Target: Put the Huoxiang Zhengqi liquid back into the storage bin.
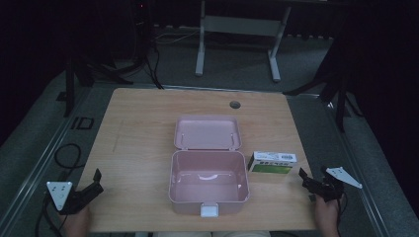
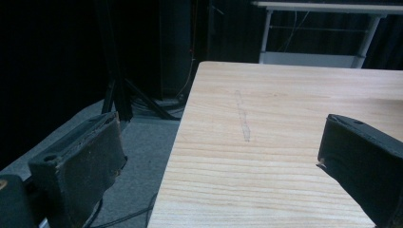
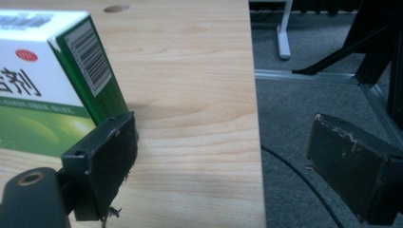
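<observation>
Dark room all around, grey carpet underfoot, and a pale wooden table (image 1: 143, 128) lit in the middle of it. Sitting on that table toward its right side is the green-and-white carton (image 1: 272, 162), a small printed box with a barcode on its end, lying flat just beside the right wall of the pink lunch box (image 1: 208, 183). That lunch box is wide open, its lid (image 1: 207, 132) thrown back flat on the far side, a white latch on the near wall, the tub bare inside. Farther back there's a round cable hole (image 1: 234, 104) in the tabletop, and beyond the table a white desk frame (image 1: 237, 29) stands on the floor.

Now the right gripper (image 1: 310, 181): it's at the table's right edge, near the carton's right end and slightly closer to the person, jaws spread wide and gripping nothing. From the right gripper view, the carton (image 3: 52, 80) sits just ahead of one jaw, outside the gap, with bare wood and carpet between the two.

Over on the other side, the left gripper (image 1: 91, 186) rests at the near left corner, well apart from the carton with the lunch box between them, jaws also parted and empty.
</observation>
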Motion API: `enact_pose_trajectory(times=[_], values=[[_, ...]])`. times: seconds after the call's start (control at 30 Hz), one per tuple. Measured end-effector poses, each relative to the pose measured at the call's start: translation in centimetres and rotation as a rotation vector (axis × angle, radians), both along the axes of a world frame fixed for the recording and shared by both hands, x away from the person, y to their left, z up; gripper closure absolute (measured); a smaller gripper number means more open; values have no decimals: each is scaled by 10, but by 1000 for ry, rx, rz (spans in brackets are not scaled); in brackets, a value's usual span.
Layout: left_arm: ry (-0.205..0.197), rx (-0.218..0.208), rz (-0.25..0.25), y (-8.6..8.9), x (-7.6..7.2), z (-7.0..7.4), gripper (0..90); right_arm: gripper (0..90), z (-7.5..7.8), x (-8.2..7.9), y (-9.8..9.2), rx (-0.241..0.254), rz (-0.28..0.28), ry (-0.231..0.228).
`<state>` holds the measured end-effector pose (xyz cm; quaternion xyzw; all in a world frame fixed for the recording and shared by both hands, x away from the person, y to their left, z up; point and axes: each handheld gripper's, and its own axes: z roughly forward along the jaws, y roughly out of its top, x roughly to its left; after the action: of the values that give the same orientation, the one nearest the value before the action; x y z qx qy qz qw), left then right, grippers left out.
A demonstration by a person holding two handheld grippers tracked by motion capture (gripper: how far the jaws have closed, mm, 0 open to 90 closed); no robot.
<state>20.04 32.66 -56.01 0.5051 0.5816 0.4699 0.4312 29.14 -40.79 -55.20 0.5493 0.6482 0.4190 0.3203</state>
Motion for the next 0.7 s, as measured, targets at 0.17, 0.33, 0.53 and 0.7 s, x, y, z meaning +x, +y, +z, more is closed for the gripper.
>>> enact_pose_trajectory(times=[0.17, 0.33, 0.53, 0.7], values=[[4, 6, 4, -1, 0, 0, 17, 97, 0, 1, 1, 10, 27, 1], [4, 4, 3, -1, 0, 0, 17, 97, 1, 3, -2, 55, 72, 34], [7, 2, -4, -1, 1, 0, 16, 97, 7, 8, -6, 76, 235, 157], [10, 3, -6, -1, 1, 0, 16, 96, 14, 7, -6, 31, 340, 232]])
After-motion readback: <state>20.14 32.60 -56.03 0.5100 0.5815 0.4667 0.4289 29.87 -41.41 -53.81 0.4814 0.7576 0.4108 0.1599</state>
